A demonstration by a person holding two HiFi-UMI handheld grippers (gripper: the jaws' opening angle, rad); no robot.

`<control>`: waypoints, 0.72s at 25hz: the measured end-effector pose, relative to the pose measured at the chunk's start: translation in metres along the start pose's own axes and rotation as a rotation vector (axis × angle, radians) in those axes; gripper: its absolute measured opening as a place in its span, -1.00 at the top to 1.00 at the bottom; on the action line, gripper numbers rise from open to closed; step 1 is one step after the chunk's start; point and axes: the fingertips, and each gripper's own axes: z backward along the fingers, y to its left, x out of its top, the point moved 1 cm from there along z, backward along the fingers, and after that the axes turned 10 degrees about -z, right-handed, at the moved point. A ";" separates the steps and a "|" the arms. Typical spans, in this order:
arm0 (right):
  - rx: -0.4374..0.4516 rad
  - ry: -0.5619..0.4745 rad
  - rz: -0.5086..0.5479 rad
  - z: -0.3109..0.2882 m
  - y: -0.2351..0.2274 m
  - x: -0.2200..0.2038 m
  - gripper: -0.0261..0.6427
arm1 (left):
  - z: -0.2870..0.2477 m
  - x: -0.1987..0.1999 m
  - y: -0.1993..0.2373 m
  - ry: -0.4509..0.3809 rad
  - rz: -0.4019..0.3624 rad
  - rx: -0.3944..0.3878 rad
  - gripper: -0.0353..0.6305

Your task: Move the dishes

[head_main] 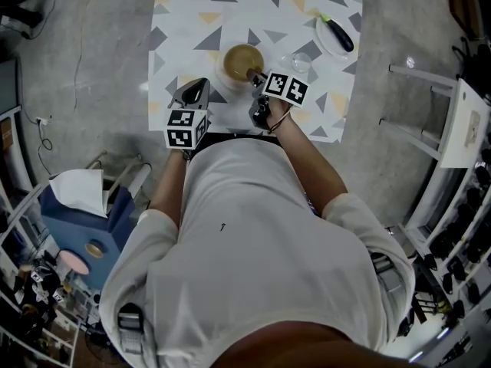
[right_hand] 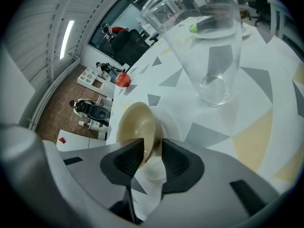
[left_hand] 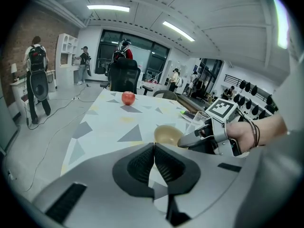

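A: How are the fingers (right_hand: 124,160) of the right gripper (right_hand: 152,148) set?

B: Clenched on the rim of the tan bowl (right_hand: 135,125). 1 finger is inside the bowl and the other is outside against its wall, with the rim pinched between the 2 pads. The rest of the bowl reaches out past the fingertips.

A: What is underneath it?

B: A white plate (right_hand: 172,122), just beyond the fingertips and right behind the bowl. I cannot tell whether the bowl touches it. From the head view the bowl's opening faces up, over the near edge of the patterned table (head_main: 230,6).

A: Anything else near those fingers?

B: A clear glass (right_hand: 209,46) stands upright farther out, on the outer finger's side and apart from the bowl. A red apple (right_hand: 122,80) lies well beyond the fingertips, across the table.

A: And the left gripper (left_hand: 153,148)?

B: Its 2 fingers are pressed together with nothing between them. The bowl lies just past their tips and a little to the right. The left gripper hangs beside the right one at the table's near edge, and it touches neither bowl nor plate.
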 end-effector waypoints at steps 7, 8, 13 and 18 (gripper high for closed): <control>-0.011 0.004 0.000 0.003 -0.001 -0.002 0.79 | 0.003 -0.001 -0.003 -0.004 -0.004 -0.004 0.83; -0.012 0.002 0.007 0.005 -0.001 -0.002 0.80 | 0.003 -0.002 -0.004 -0.005 -0.004 -0.005 0.83; 0.007 -0.016 0.017 0.018 0.001 -0.004 0.83 | 0.003 0.003 -0.010 -0.018 -0.014 -0.016 0.83; 0.040 -0.055 0.054 0.042 0.010 0.001 0.83 | -0.002 0.017 -0.017 -0.040 -0.043 -0.039 0.83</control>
